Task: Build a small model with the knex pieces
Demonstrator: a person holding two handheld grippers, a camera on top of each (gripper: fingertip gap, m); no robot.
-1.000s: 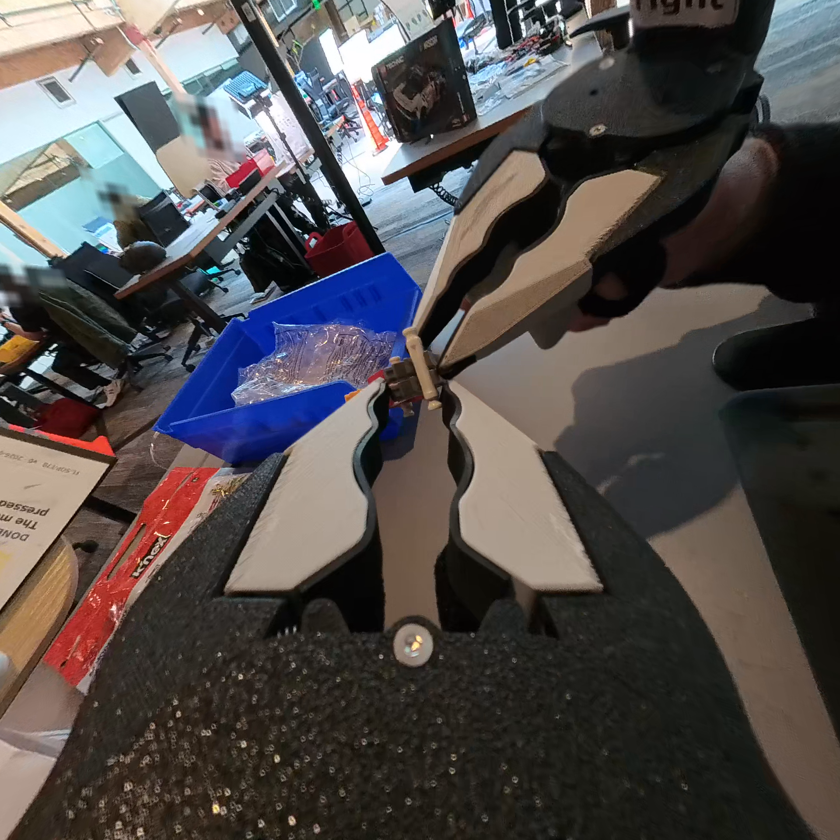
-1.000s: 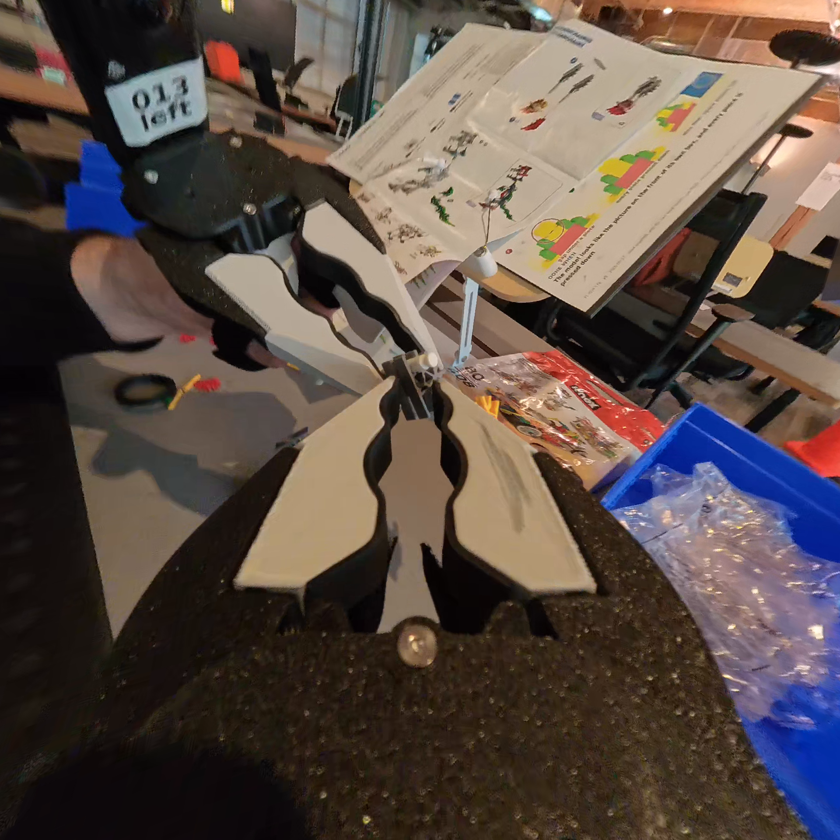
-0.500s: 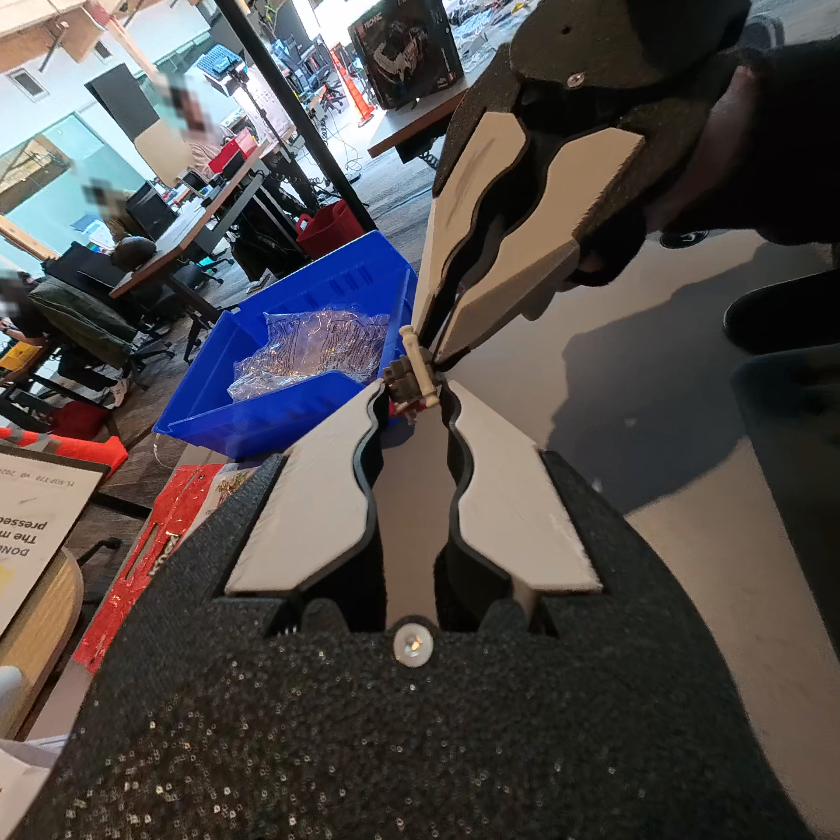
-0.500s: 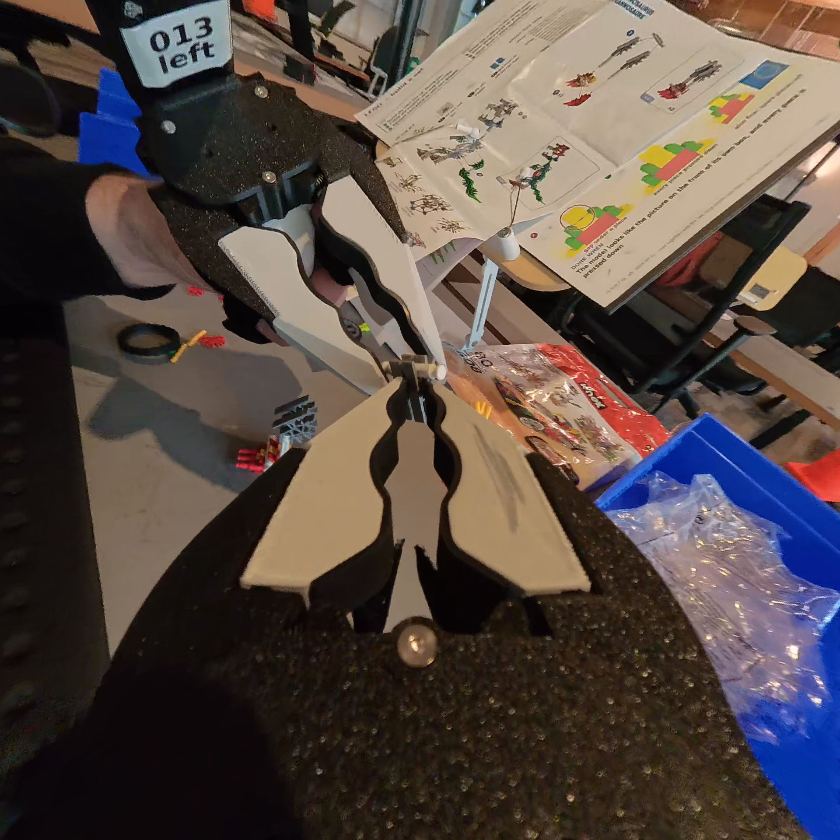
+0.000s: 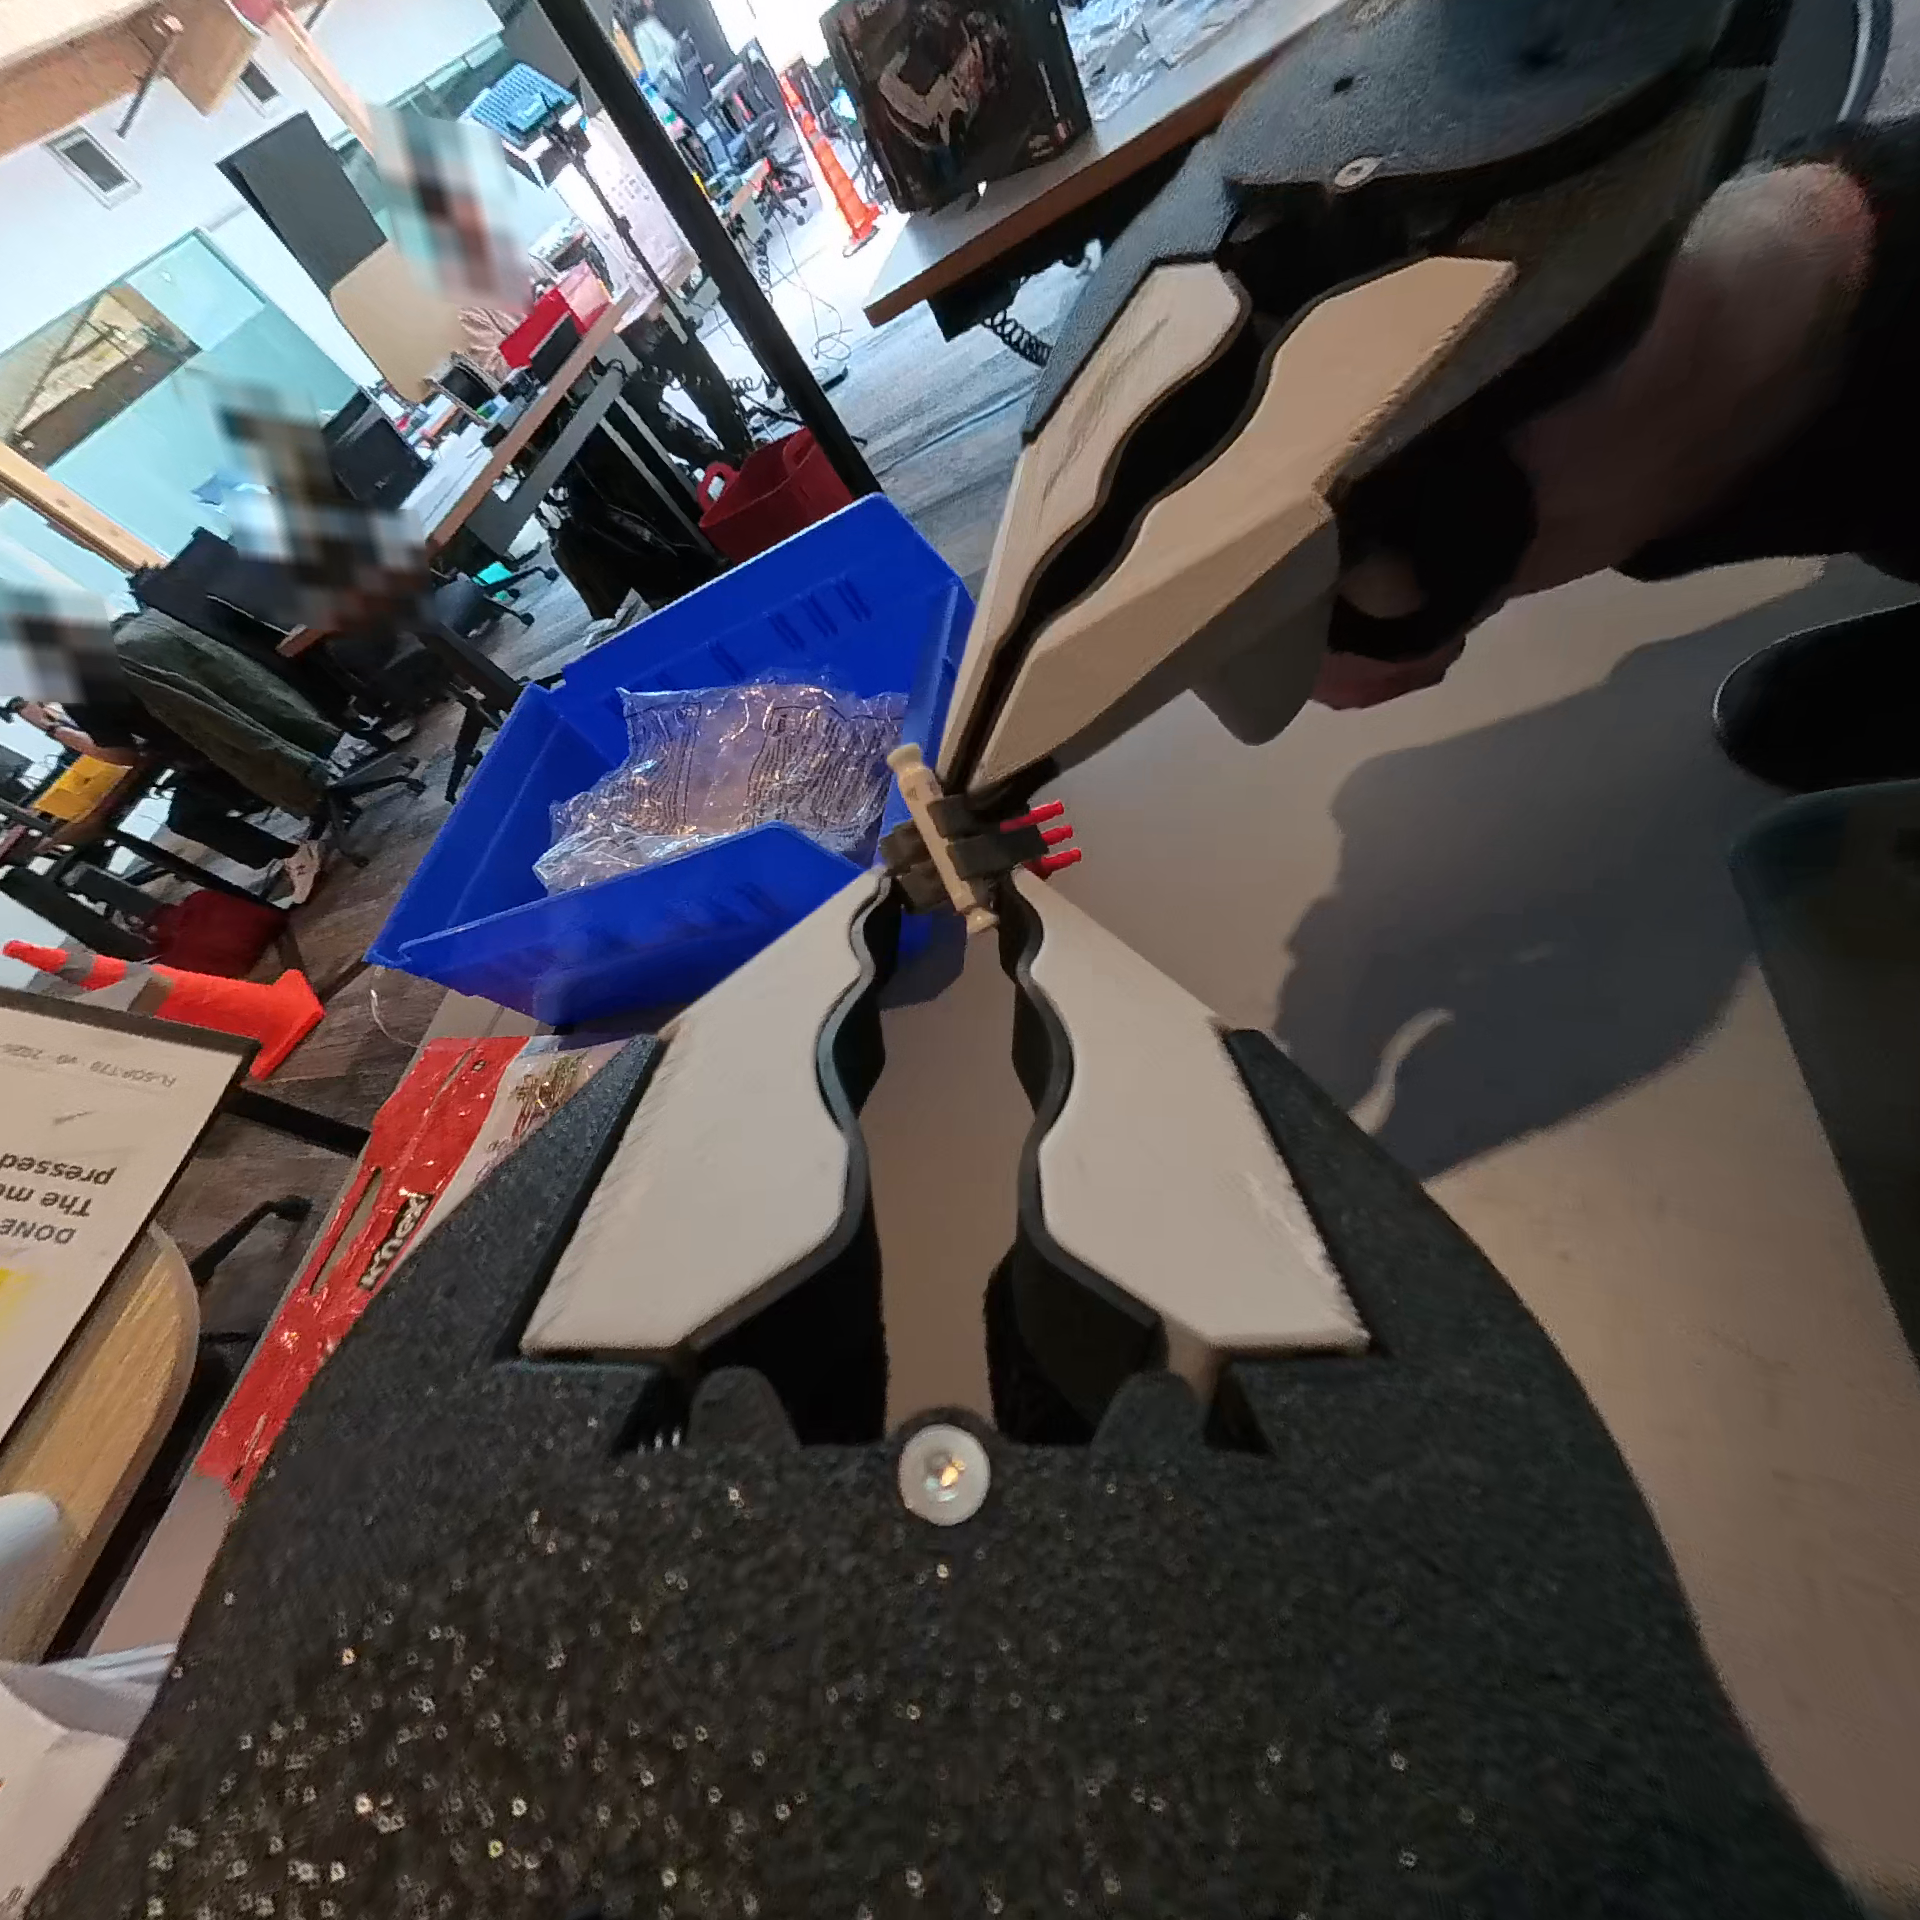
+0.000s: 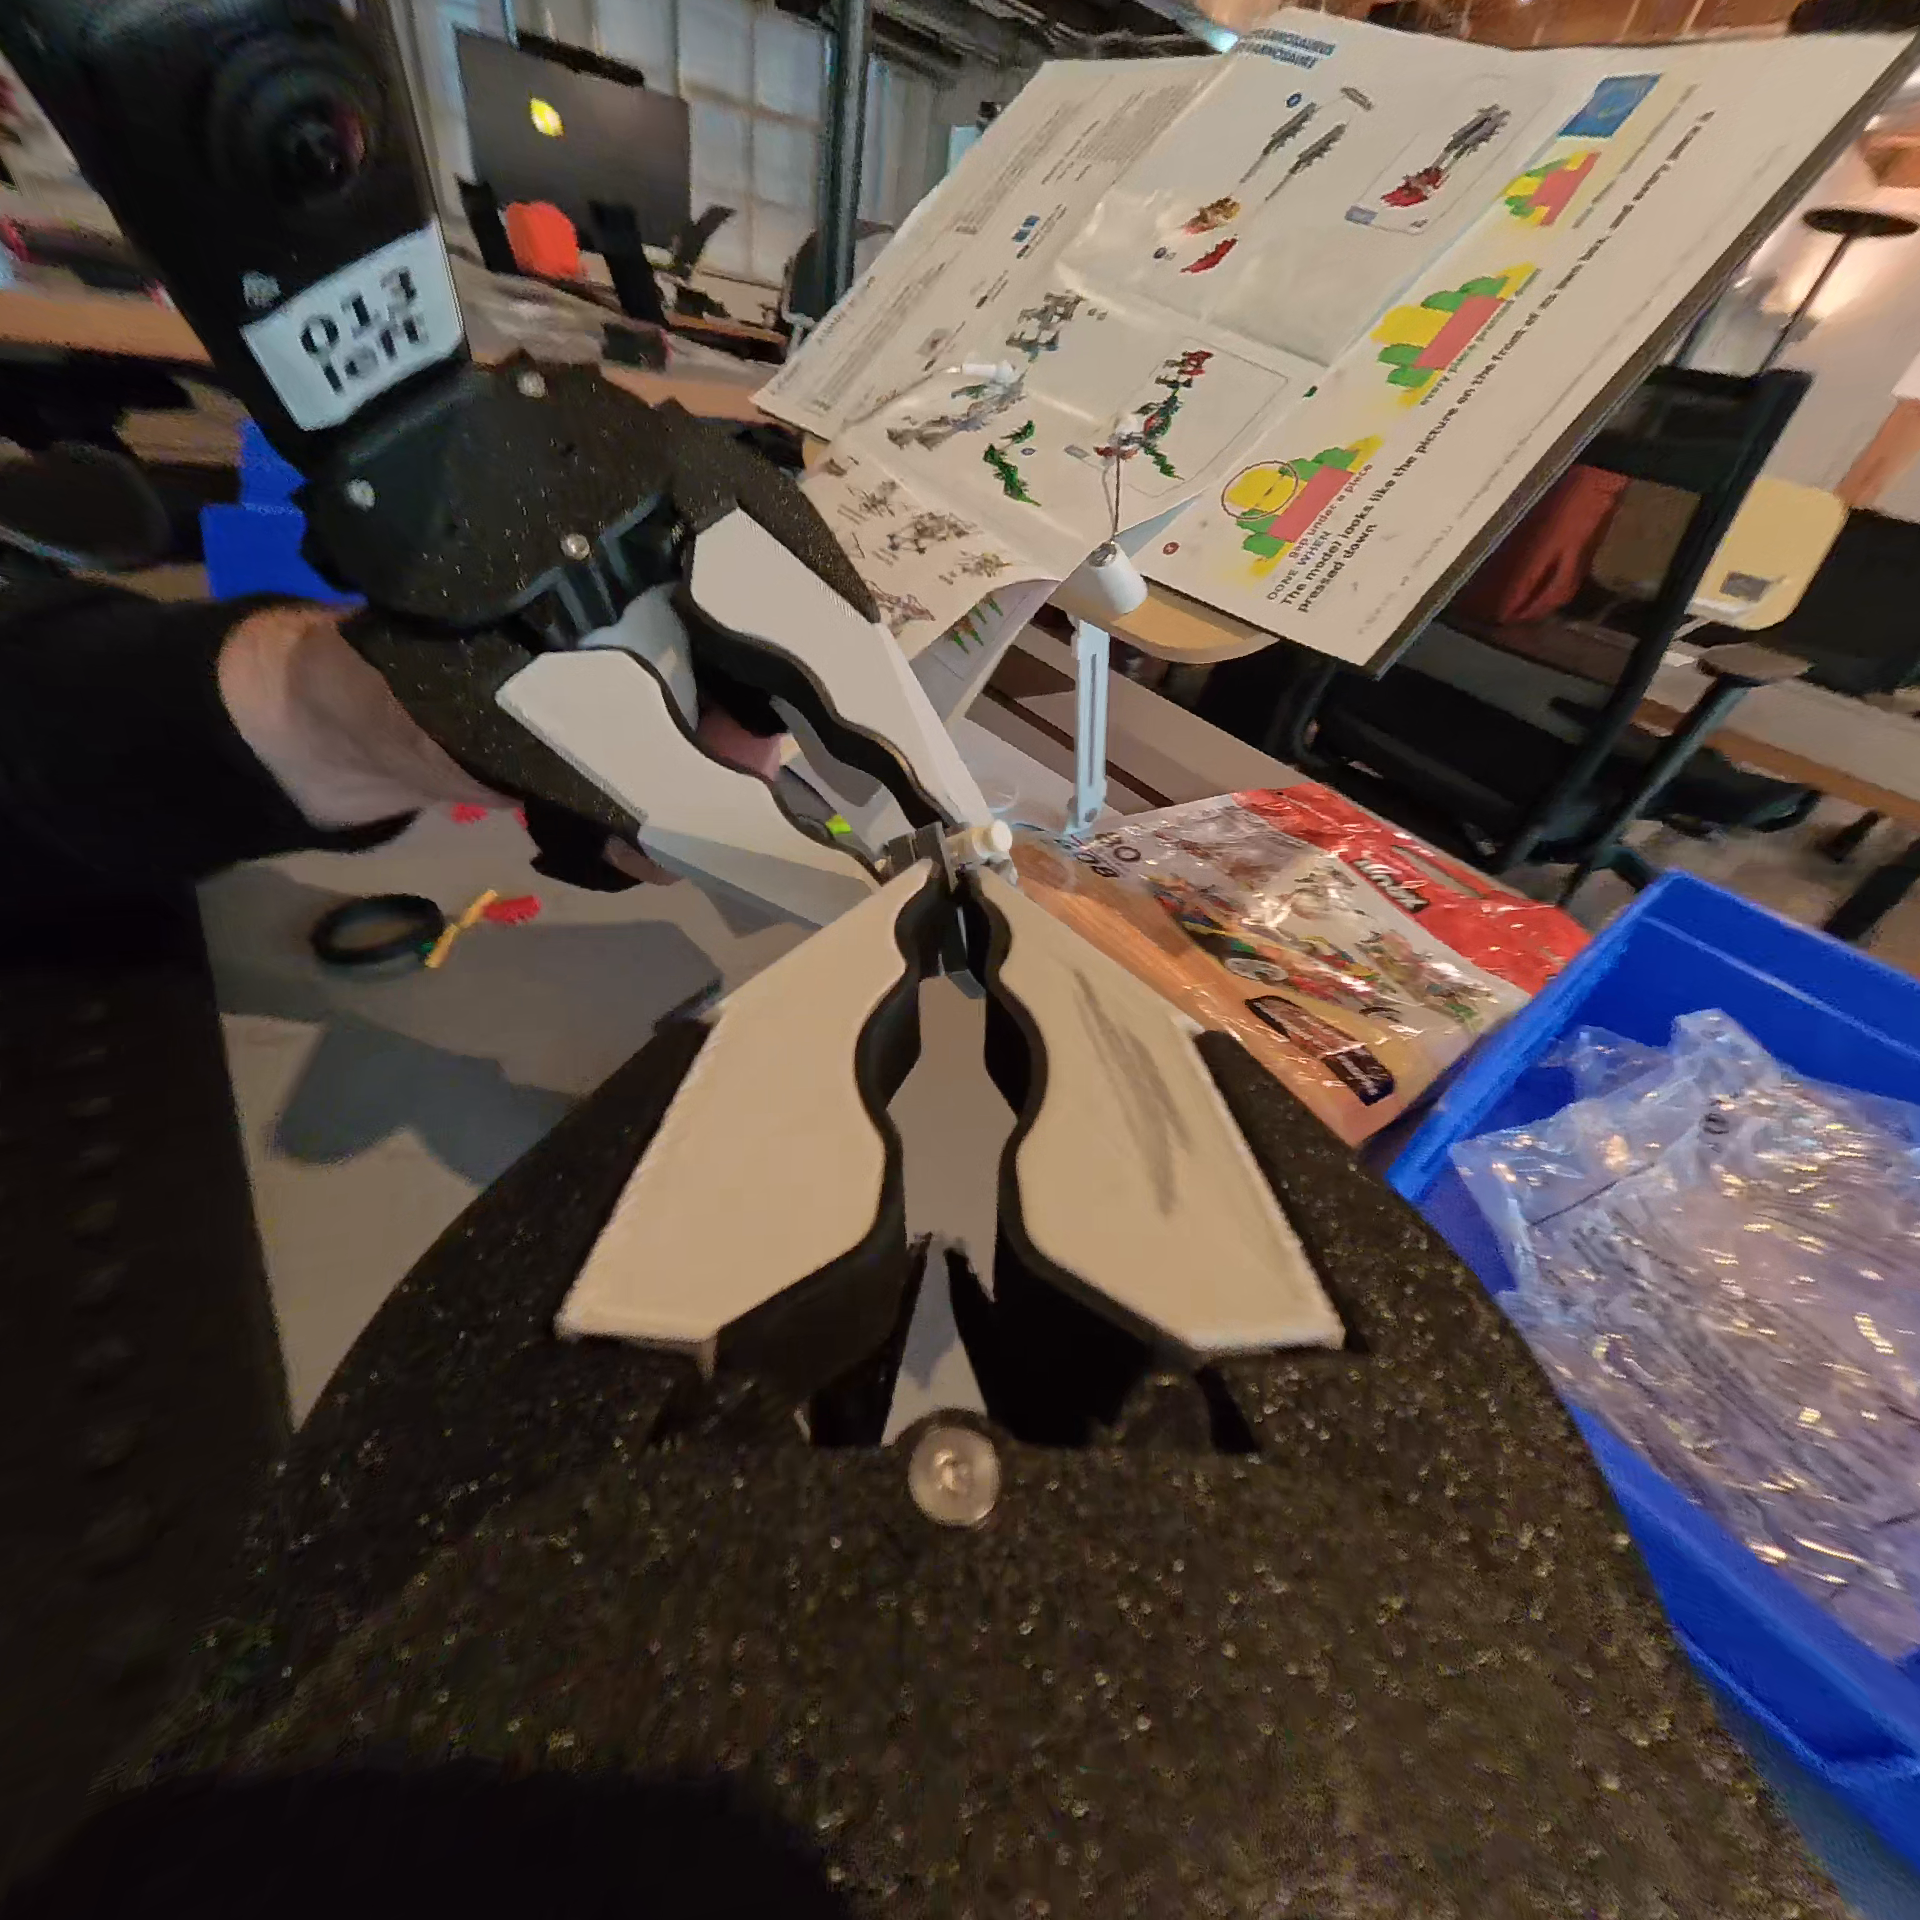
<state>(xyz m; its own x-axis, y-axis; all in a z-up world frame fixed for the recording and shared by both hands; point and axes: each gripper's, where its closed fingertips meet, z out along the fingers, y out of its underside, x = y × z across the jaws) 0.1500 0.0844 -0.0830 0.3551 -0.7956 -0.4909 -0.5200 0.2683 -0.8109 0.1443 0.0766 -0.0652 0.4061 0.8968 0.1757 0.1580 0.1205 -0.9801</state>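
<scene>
Both claws meet tip to tip, the left gripper (image 5: 940, 883) and right gripper (image 6: 951, 883) each pinched on the small toy assembly (image 5: 951, 836), whose red pegs (image 5: 1044, 836) now show at three o'clock, the blue bin (image 5: 665, 935) at nine.

Printed matter, wording withheld: white label (image 6: 348, 327), 10 o'clock; instruction sheet (image 6: 1299, 291), 1 o'clock; red bag (image 6: 1351, 914), 3 o'clock.
</scene>
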